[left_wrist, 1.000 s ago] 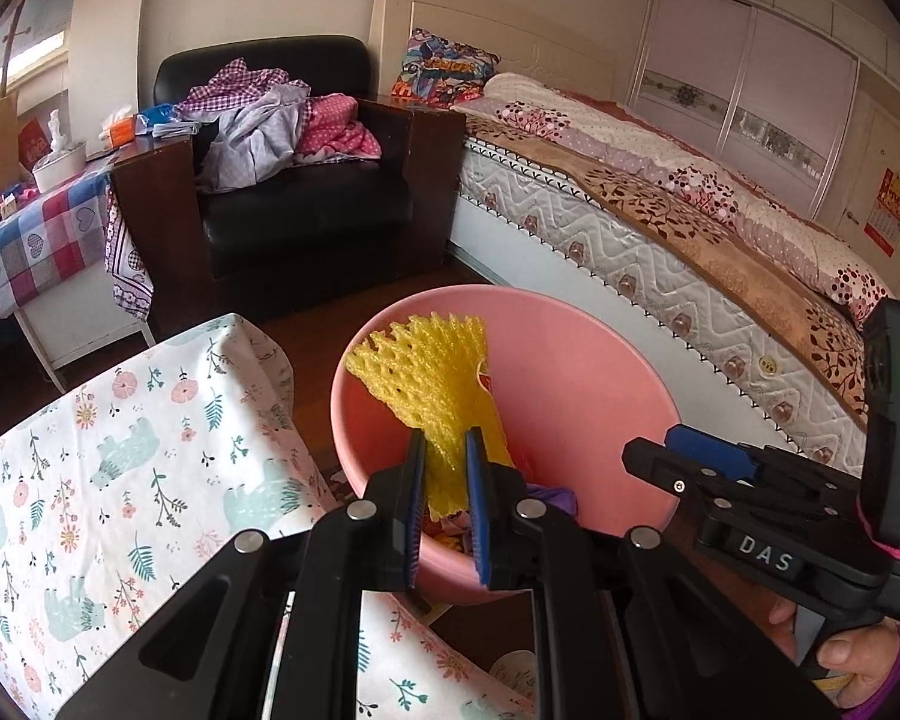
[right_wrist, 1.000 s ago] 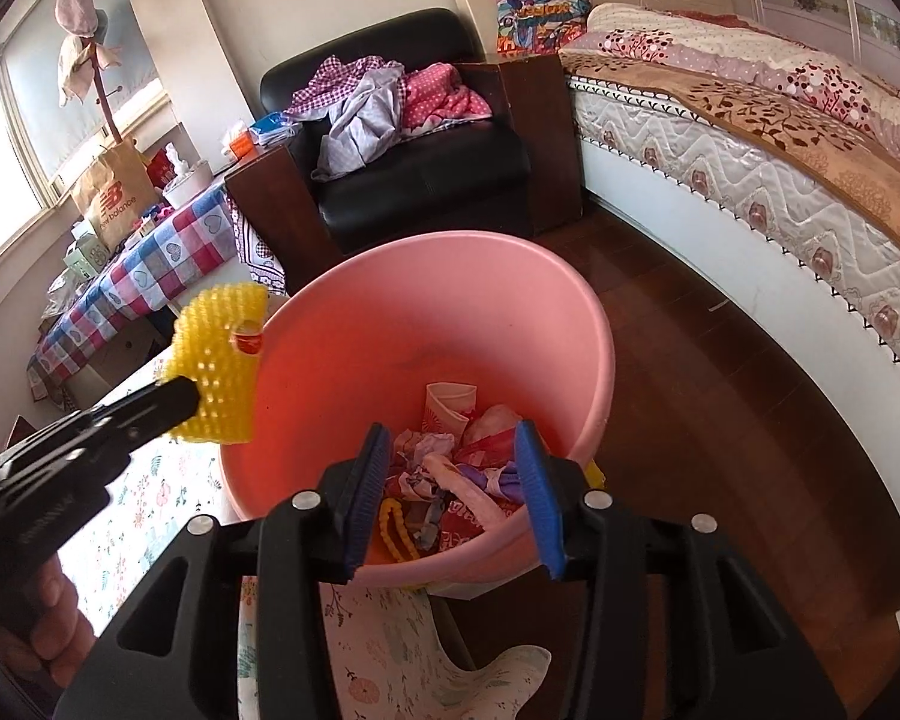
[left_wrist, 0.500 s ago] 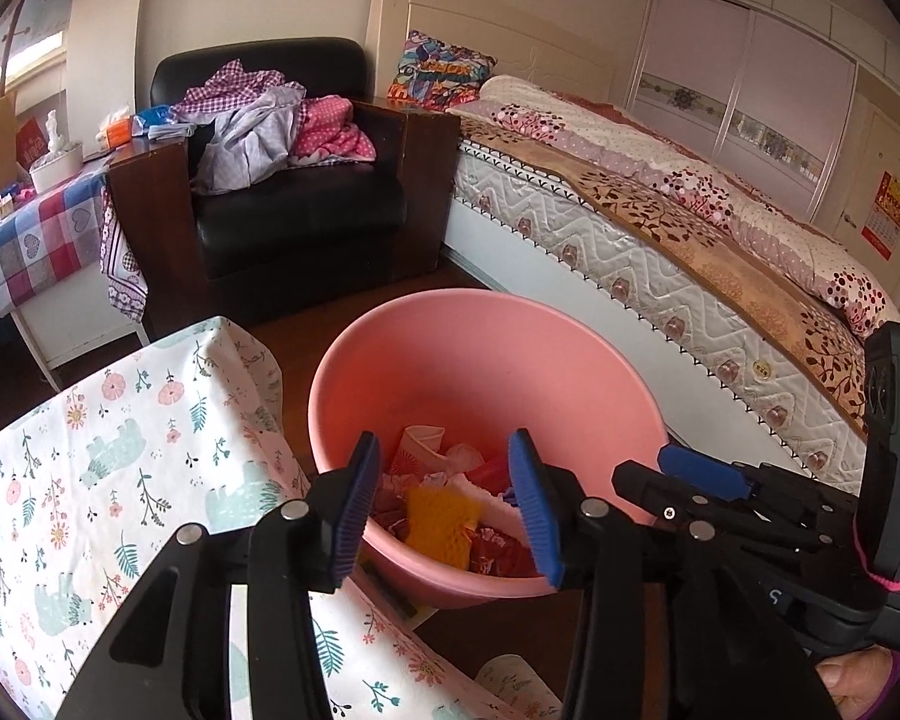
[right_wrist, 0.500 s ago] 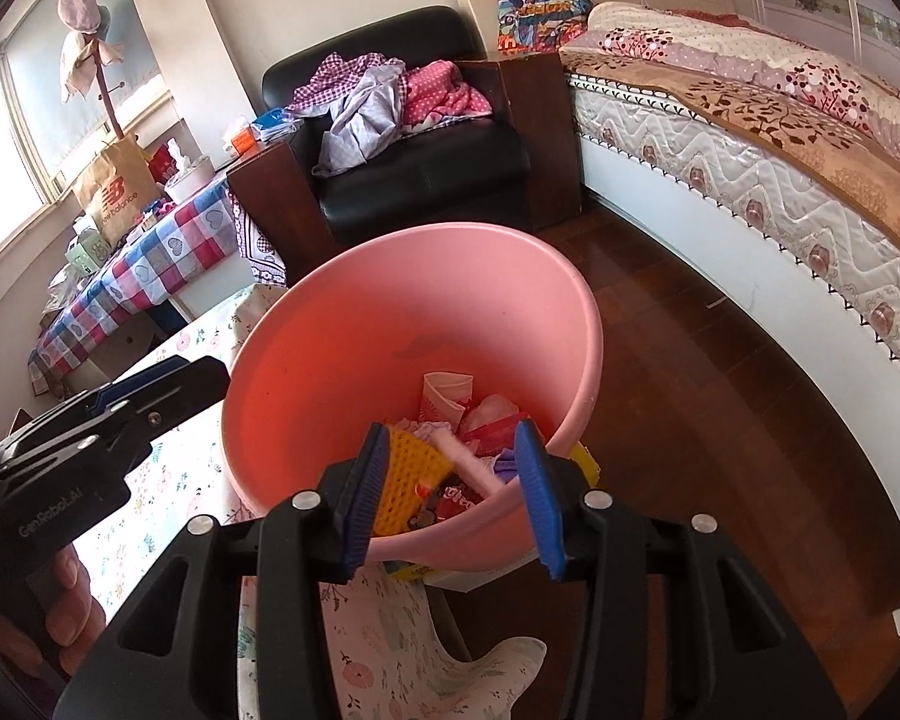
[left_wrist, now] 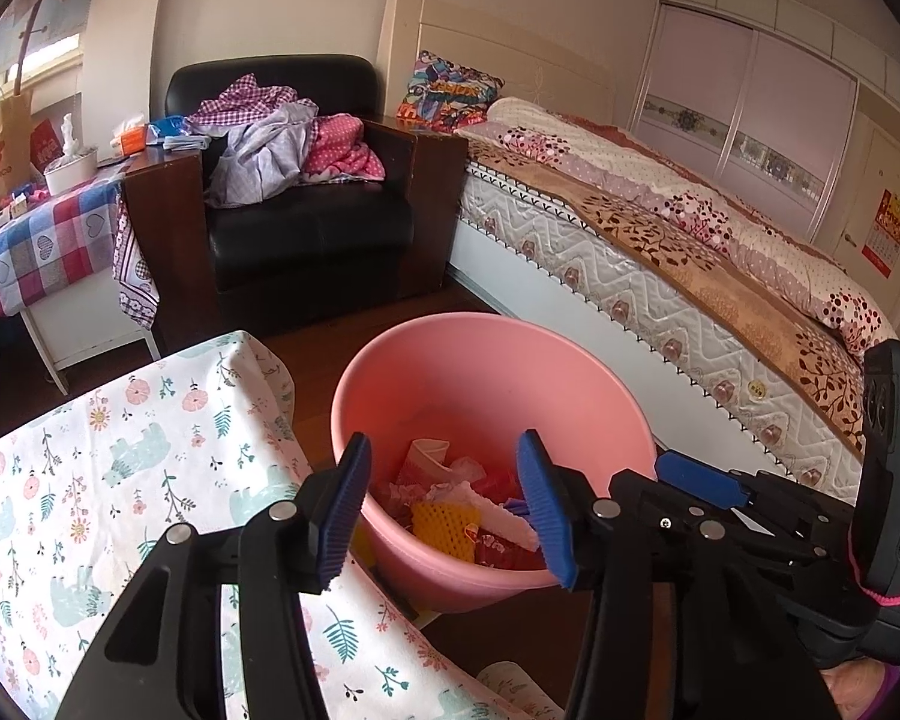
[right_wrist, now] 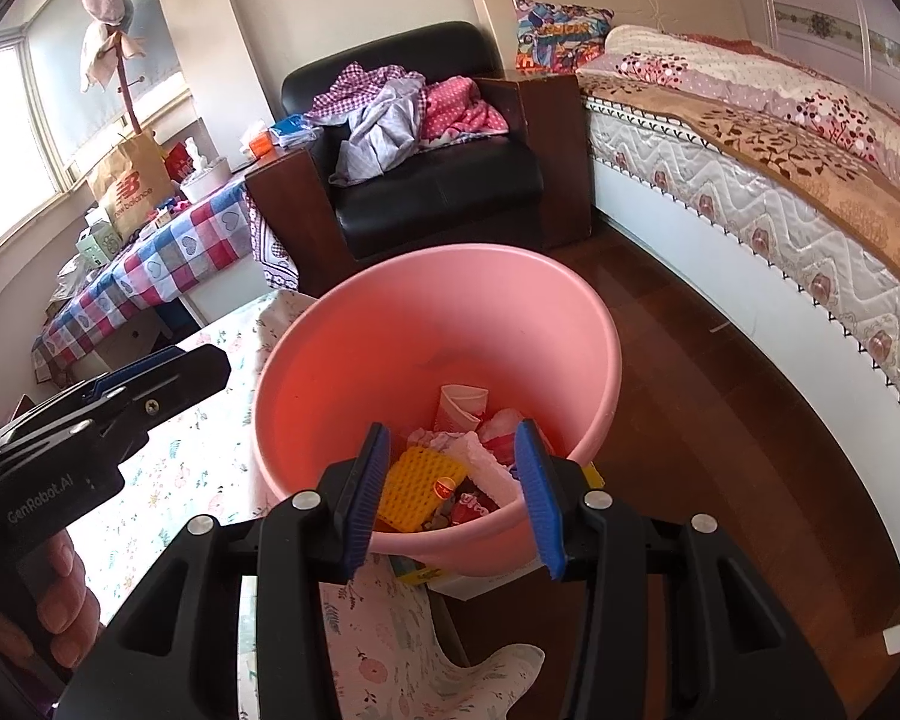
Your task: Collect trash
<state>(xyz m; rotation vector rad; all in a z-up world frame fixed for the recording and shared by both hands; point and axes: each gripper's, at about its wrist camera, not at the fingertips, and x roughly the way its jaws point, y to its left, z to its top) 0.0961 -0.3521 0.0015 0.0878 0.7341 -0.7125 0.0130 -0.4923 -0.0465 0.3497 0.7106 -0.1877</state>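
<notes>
A pink bucket (left_wrist: pixel 480 378) (right_wrist: pixel 390 330) stands just past the corner of the floral-cloth table (left_wrist: pixel 120 480), with several pieces of trash in it. The yellow foam net (left_wrist: pixel 444 525) (right_wrist: pixel 417 483) lies loose on that pile beside a paper cup (right_wrist: pixel 459 411). My left gripper (left_wrist: pixel 444 450) hangs over the bucket's near rim; its jaws are opening and nothing is between the pads. It also shows at the left of the right wrist view, left gripper (right_wrist: pixel 204 369). My right gripper (right_wrist: pixel 453 429) (left_wrist: pixel 672 468) hovers at the near rim, jaws apart and empty.
A bed (left_wrist: pixel 690 252) runs along the right, with dark wood floor (right_wrist: pixel 720 420) between it and the bucket. A black armchair (left_wrist: pixel 306 228) piled with clothes stands behind. A checked-cloth side table (left_wrist: pixel 42 240) with boxes sits at far left. A small box (right_wrist: pixel 414 567) lies under the bucket.
My left gripper let go of the yellow foam net, which dropped into the bucket. Its jaws spread wide and it rose slightly. The right gripper stayed put.
</notes>
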